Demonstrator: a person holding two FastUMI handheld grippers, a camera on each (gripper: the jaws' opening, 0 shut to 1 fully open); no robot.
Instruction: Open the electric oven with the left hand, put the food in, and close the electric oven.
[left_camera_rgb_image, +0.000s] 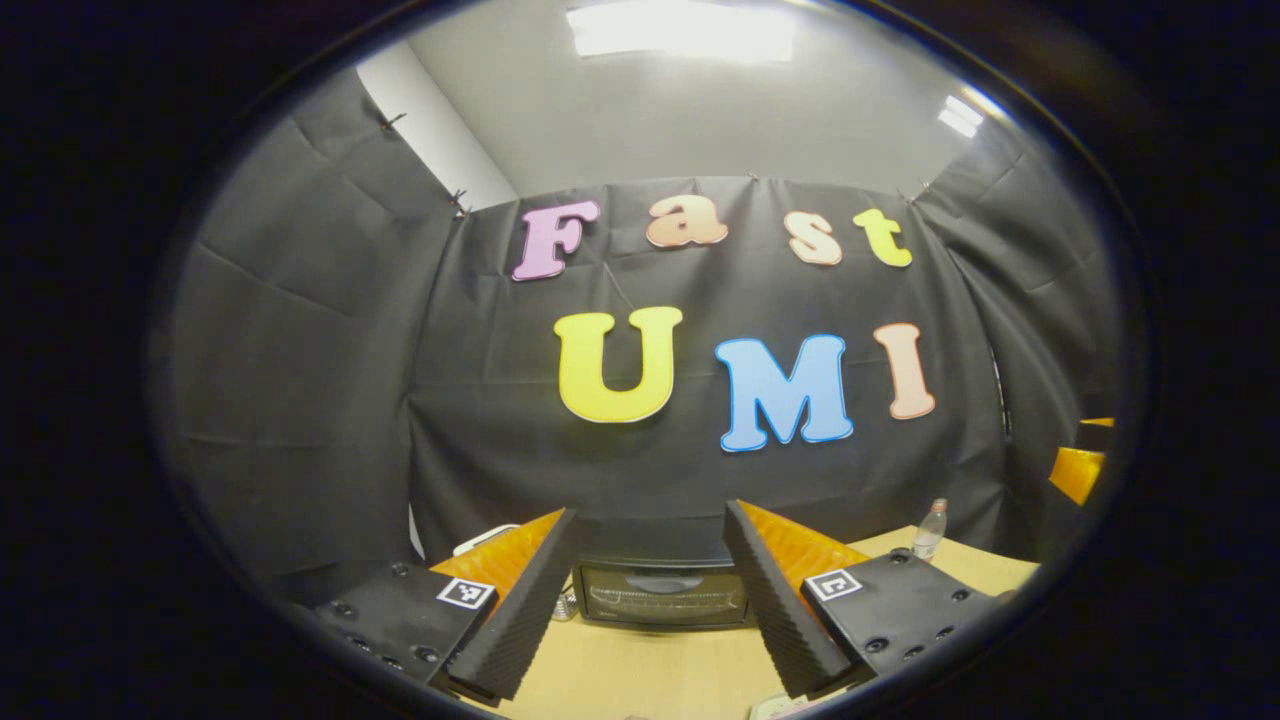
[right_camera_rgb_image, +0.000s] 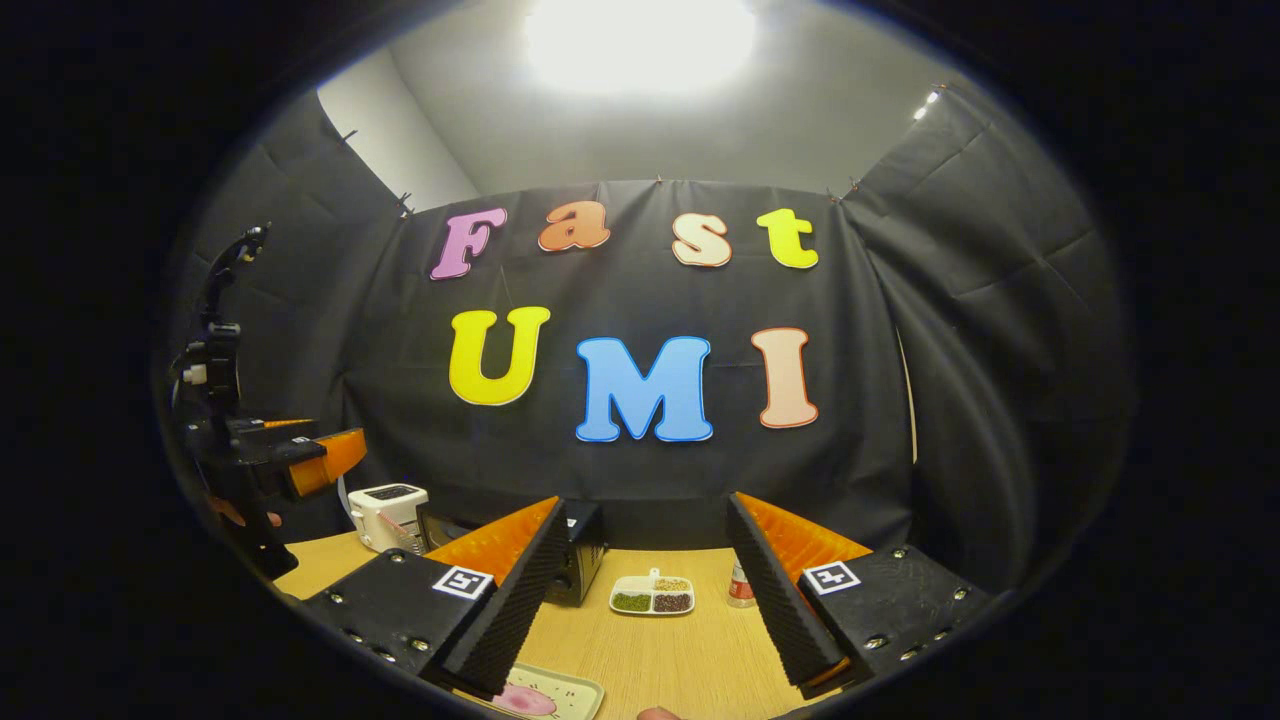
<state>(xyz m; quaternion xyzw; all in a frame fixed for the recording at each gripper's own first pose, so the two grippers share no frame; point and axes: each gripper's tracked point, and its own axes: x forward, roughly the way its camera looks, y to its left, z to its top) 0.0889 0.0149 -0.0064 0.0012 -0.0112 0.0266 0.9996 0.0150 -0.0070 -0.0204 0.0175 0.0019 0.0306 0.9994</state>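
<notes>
- In the left gripper view, the left claw (left_camera_rgb_image: 648, 600) is seen with its two ribbed fingers spread wide, nothing held between them.
- The electric oven (left_camera_rgb_image: 662, 592) is framed in the gap between those fingers, standing on the wooden bench (left_camera_rgb_image: 640, 670) against the black booth wall, its glass door shut and facing the camera.
- A clear plastic bottle (left_camera_rgb_image: 929, 530) is seen upright on the bench, to the right of the oven and well apart from it.
- A corner of a white toaster (left_camera_rgb_image: 483, 538) is glimpsed behind the left finger.
- In the right gripper view, the right claw (right_camera_rgb_image: 648, 600) is likewise held wide, with nothing between its fingers.
- A white divided dish (right_camera_rgb_image: 654, 595) with green, yellow and dark fillings is seen on the bench between the right claw's fingers, farther off and untouched.
- The oven is seen there as a black box (right_camera_rgb_image: 580, 565) just left of the dish, partly hidden behind the left finger.
- The white toaster (right_camera_rgb_image: 388, 515) stands left of the oven.
- A plate with a pink item (right_camera_rgb_image: 545, 695) lies at the near bench edge, below the claw.
- The other gripper's orange finger (right_camera_rgb_image: 325, 460) is seen raised at the far left.
</notes>
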